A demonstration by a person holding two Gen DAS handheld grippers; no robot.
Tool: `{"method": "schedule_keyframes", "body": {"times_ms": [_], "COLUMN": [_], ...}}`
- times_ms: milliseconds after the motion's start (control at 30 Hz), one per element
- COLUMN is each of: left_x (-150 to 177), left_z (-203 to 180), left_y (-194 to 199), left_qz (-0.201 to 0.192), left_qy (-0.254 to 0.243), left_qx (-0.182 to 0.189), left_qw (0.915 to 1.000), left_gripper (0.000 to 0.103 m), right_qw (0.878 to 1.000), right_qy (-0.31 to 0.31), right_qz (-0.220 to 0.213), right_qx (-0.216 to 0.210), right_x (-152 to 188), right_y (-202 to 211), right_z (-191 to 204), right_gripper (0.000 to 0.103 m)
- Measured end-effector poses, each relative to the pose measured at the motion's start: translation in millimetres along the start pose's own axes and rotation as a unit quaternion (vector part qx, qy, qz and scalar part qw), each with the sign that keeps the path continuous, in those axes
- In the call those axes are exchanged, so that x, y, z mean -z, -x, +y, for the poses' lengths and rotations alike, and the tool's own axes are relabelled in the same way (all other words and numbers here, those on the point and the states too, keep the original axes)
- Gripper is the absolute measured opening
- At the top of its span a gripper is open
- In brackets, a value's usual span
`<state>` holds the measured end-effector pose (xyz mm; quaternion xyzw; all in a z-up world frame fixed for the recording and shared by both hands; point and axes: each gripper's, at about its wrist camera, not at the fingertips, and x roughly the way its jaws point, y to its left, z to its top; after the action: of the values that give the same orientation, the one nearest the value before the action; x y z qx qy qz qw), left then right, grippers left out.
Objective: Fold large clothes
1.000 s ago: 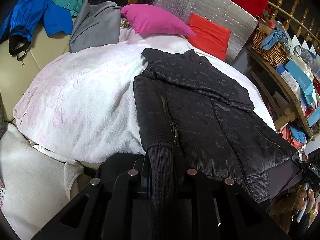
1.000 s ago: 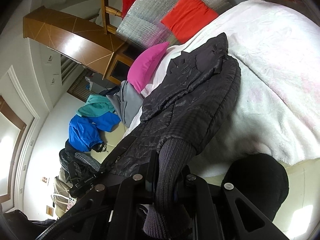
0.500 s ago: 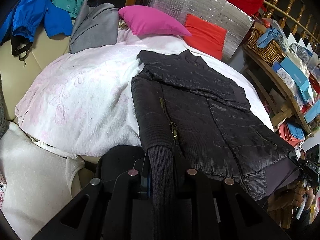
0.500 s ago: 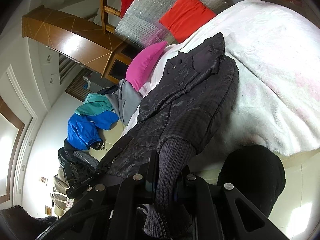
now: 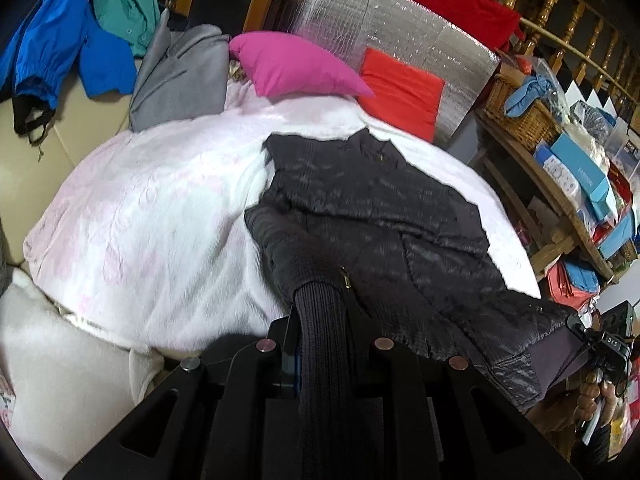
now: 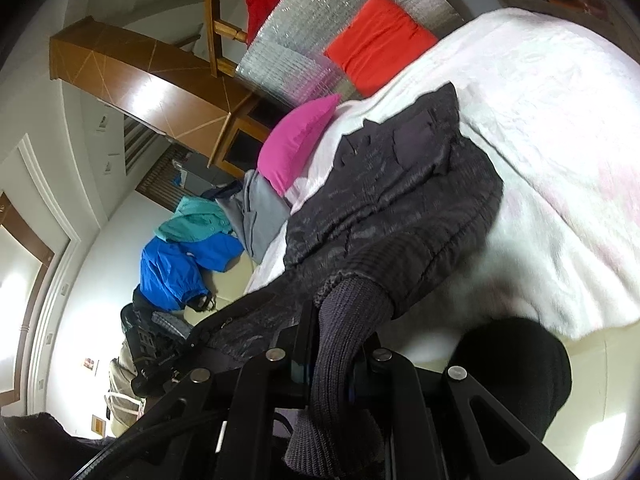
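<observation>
Basket [image 5: 520, 120] on shelf holds blue cloth [image 5: 530, 90].

The left hand-held gripper [image 5: 320, 360] is clamped on the ribbed cuff [image 5: 320, 320] of a black jacket [image 5: 380, 216], which lies spread across a white blanket [image 5: 160, 208] on the bed. Beyond the jacket sit a pink pillow [image 5: 296, 65] and a red cushion [image 5: 400, 94] against a silver panel [image 5: 400, 28]. At lower right, the other gripper [image 5: 600, 344] grips the jacket's far corner.
</observation>
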<state>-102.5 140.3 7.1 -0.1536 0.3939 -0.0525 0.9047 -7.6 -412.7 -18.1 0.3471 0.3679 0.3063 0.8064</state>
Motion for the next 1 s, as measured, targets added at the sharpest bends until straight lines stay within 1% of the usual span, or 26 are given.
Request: {"method": "schedule_keyframes", "body": {"times_ms": [167, 467, 800, 1000], "left_x": [-23, -59, -109, -129], "left_z": [-9, -16, -19, -18], "left_y": [2, -8, -37, -58], "left_qz": [-0.028, -0.062, -0.082, -0.078], "left_qy": [-0.01, -0.011, -0.016, -0.01], "left_qx": [0.007, 0.013, 0.003, -0.004], "left_qw": [0.9995, 0.9979, 0.9965, 0.9969], "left_gripper": [0.017, 0.017, 0.017, 0.017], "right_qw": [1.0, 0.998, 0.996, 0.996], "right_qy": [0.011, 0.028, 0.036, 0.03], "right_qz": [-0.023, -0.052, -0.075, -0.081], "right_qx": [-0.009, -0.018, -0.019, -0.016], "right_x": [-19, -58, -107, -134], "right_y": [1, -9, -31, -51], "right_z": [9, 23, 31, 31], "right_gripper": [0.013, 0.012, 0.012, 0.012]}}
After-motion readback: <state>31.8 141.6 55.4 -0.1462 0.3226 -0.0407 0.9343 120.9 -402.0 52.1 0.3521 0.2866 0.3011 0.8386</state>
